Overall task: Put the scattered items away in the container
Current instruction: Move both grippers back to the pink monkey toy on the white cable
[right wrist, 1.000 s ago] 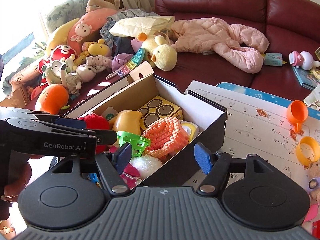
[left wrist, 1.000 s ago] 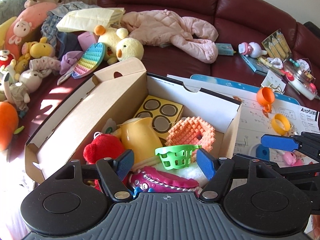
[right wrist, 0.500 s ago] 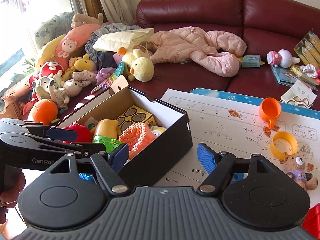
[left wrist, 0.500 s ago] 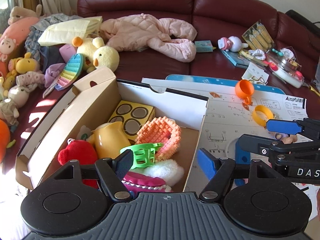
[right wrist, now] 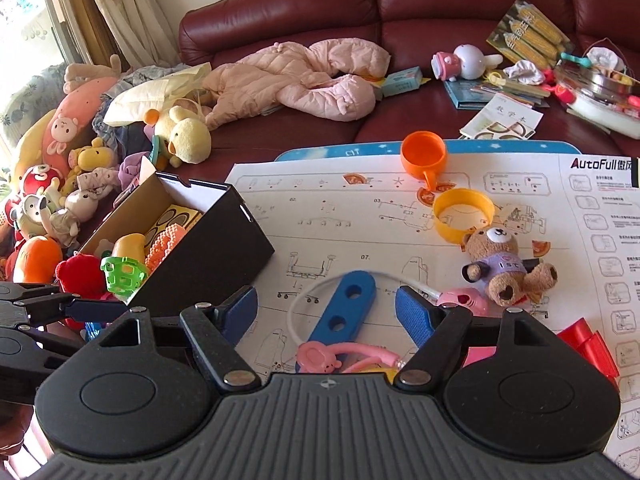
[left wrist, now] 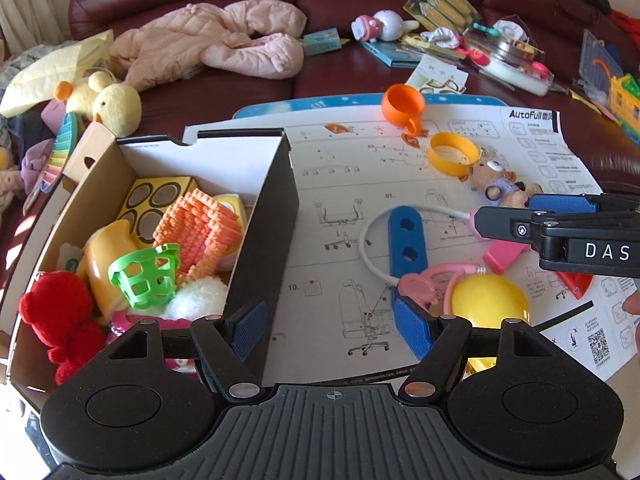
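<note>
On the red sofa, a paper sheet (right wrist: 400,216) spreads right of the box (left wrist: 276,216). Both grippers, left gripper (left wrist: 332,332) and right gripper (right wrist: 326,312), gape empty above the blue bar (right wrist: 344,308). Only the left view shows the yellow ball (left wrist: 488,296).

each gripper (left wrist: 330,328) is black, with a ribbed grey top, two round discs, silver pivot screws and blue textured pads (right wrist: 412,314) (white letters "das" mark the right gripper (left wrist: 560,216)).

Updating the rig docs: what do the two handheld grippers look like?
Both alike: matte black plastic, ribbed grey front plate, two round housings, silver pivot screws, blue textured finger pads. The left gripper shows no lettering; the right gripper carries white "DAS" lettering on its side. No cables visible.
</note>
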Action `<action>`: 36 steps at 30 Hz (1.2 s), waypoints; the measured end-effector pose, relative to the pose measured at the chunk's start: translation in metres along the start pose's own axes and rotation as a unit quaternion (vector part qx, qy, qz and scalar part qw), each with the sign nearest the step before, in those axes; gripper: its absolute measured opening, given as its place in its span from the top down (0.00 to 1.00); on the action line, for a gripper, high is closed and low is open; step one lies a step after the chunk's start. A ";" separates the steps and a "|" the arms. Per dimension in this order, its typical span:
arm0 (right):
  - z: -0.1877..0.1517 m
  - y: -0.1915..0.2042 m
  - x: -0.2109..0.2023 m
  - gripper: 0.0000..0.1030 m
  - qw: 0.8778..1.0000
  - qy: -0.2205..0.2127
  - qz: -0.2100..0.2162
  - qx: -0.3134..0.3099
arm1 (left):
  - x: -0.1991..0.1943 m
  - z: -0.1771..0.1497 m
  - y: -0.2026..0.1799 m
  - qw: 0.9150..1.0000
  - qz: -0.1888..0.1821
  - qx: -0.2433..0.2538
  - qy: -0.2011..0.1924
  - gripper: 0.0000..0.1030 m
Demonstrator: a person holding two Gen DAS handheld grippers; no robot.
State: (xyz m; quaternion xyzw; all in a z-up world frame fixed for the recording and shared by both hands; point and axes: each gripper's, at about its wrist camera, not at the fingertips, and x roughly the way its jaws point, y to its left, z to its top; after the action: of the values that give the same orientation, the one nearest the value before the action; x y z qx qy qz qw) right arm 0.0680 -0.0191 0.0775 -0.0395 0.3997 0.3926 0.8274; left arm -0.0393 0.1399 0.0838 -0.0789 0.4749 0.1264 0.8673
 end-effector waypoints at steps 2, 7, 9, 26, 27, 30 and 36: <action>-0.007 -0.006 0.001 0.23 1.000 0.005 -0.003 0.001 | 0.010 -0.001 -0.004 1.000 -0.003 -0.003 0.013 0.20; -0.021 -0.024 0.003 0.22 1.000 0.017 -0.017 0.017 | 0.043 -0.003 -0.017 0.999 -0.007 -0.007 0.047 0.20; -0.026 -0.033 0.003 0.21 0.999 0.021 -0.022 0.030 | 0.059 -0.002 -0.022 0.998 -0.012 -0.016 0.065 0.21; -0.040 -0.065 0.014 0.21 0.996 0.052 -0.040 0.052 | 0.113 -0.004 -0.044 0.994 -0.023 -0.025 0.103 0.22; -0.040 -0.066 0.016 0.21 0.997 0.053 -0.041 0.049 | 0.113 -0.005 -0.042 0.994 -0.021 -0.025 0.101 0.25; -0.037 -0.067 0.022 0.21 0.997 0.057 -0.042 0.041 | 0.115 -0.006 -0.037 0.994 -0.022 -0.027 0.101 0.24; -0.023 -0.068 0.039 0.21 0.997 0.062 -0.035 0.027 | 0.114 -0.007 -0.037 0.995 -0.020 -0.017 0.100 0.24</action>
State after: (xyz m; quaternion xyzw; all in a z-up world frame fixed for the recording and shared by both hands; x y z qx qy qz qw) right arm 0.1148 -0.0506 0.0180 -0.0557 0.4592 0.3489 0.8150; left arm 0.0254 0.1192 -0.0156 -0.1155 0.5550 0.1084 0.8166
